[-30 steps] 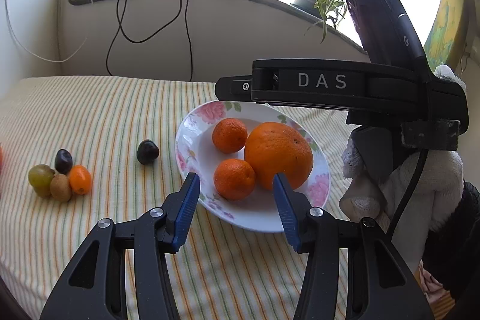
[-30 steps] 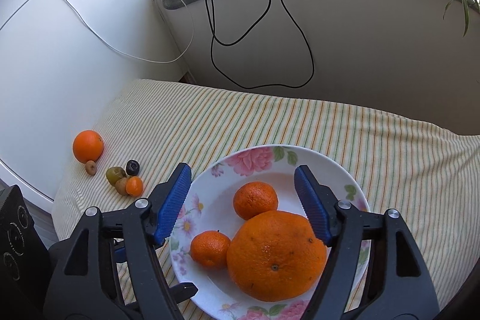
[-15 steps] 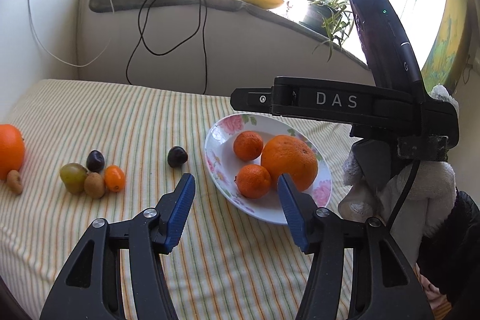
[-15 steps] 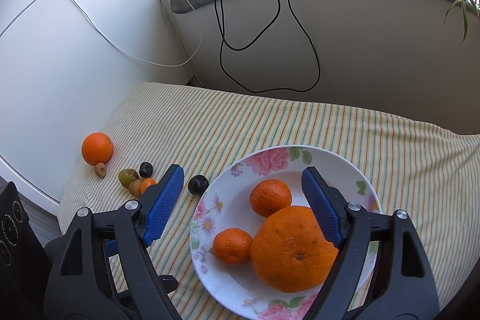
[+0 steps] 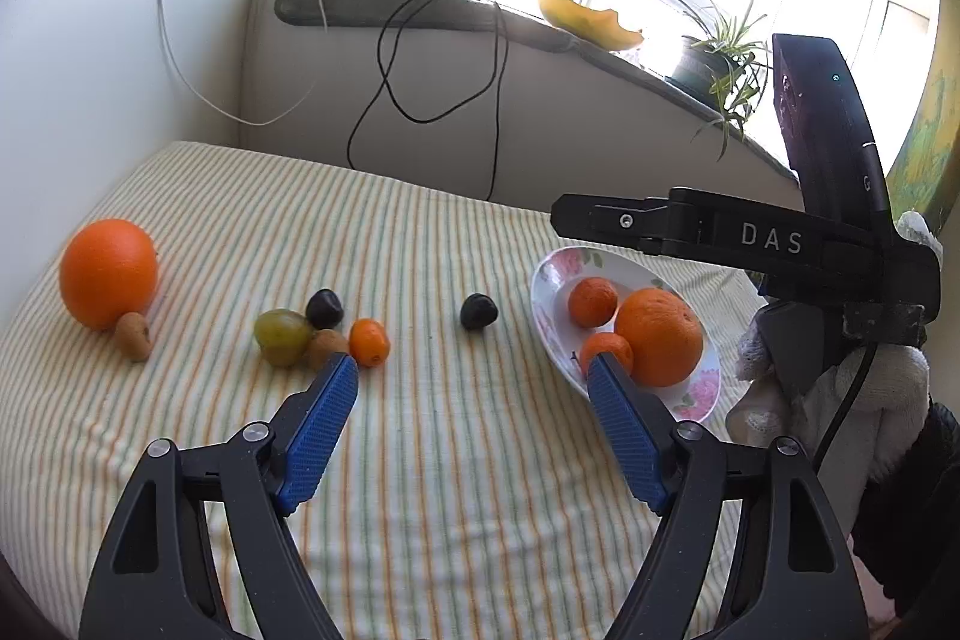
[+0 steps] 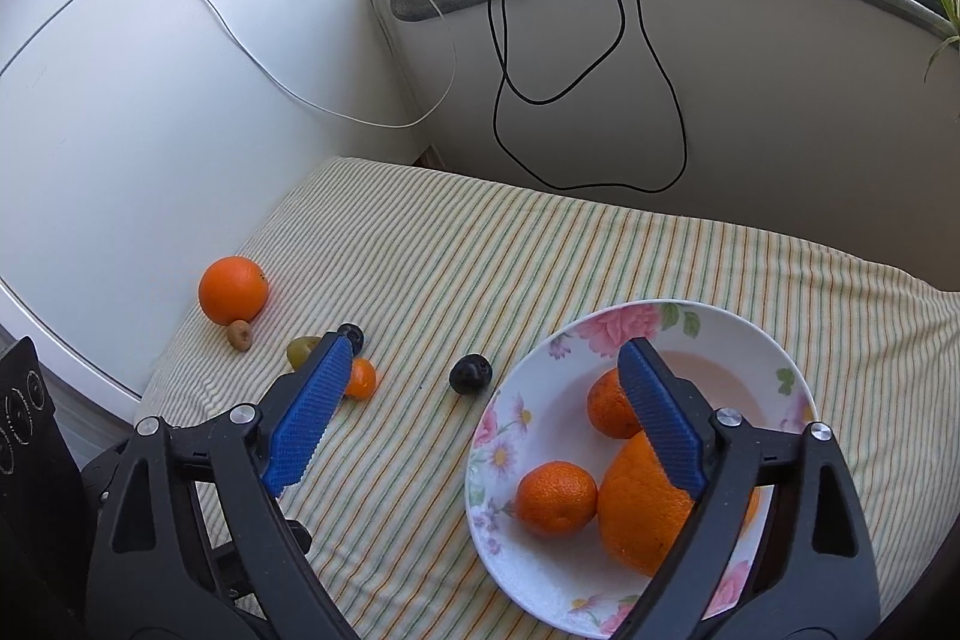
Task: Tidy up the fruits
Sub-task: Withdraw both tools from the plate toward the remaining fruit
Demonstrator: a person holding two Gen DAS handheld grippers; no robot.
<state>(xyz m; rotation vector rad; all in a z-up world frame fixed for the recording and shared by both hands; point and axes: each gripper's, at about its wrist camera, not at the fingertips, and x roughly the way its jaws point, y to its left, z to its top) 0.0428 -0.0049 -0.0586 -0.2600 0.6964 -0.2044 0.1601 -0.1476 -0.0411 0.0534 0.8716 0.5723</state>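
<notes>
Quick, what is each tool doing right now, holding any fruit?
Left tool: open, holding nothing; its jaws have just been opening.
Right tool: open, holding nothing; its jaws have just been opening too.

A floral plate (image 6: pixel 774 340) sits on the striped cloth holding a big orange (image 6: pixel 642 514) and two mandarins (image 6: pixel 555 499), all touching. Just left of it lies a lone dark plum (image 5: pixel 478 311). Farther left clusters a green fruit (image 5: pixel 281 334), another plum (image 5: pixel 324 308), a kumquat (image 5: pixel 368 341), then a second orange (image 5: pixel 108 273).
</notes>
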